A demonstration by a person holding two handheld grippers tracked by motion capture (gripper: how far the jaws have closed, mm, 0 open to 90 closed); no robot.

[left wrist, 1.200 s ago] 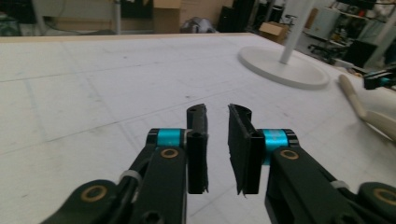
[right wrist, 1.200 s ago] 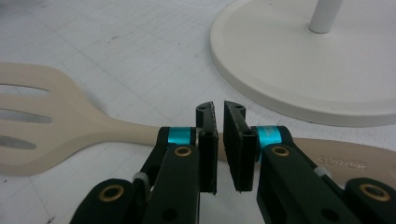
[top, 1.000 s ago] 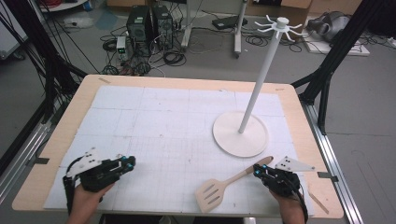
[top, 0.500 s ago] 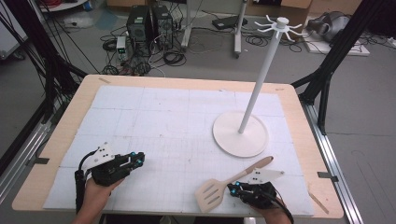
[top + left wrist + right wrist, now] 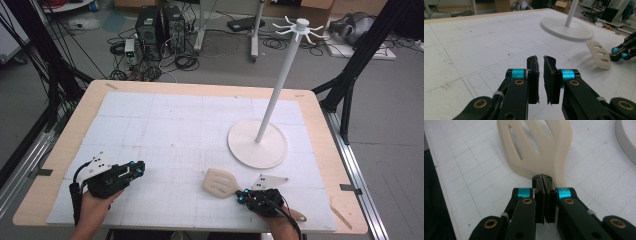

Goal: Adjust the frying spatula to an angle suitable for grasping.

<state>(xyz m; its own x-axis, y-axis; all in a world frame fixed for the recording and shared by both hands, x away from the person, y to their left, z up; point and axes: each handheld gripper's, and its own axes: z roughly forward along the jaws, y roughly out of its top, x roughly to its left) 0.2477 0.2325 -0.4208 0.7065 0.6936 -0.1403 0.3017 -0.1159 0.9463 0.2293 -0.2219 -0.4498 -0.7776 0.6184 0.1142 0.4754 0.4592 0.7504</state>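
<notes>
The hand-held gripper (image 5: 545, 180) rises from the bottom edge, its two black jaws pressed together with only a thin seam between them and a blue ring on each side. Their tips meet the neck of a cream spatula (image 5: 536, 145), whose slotted blade spreads away toward the top edge. Below lies a white gridded surface (image 5: 474, 175). A curved white rim (image 5: 625, 140) shows at the upper right, and a dark strip runs down the left.
</notes>
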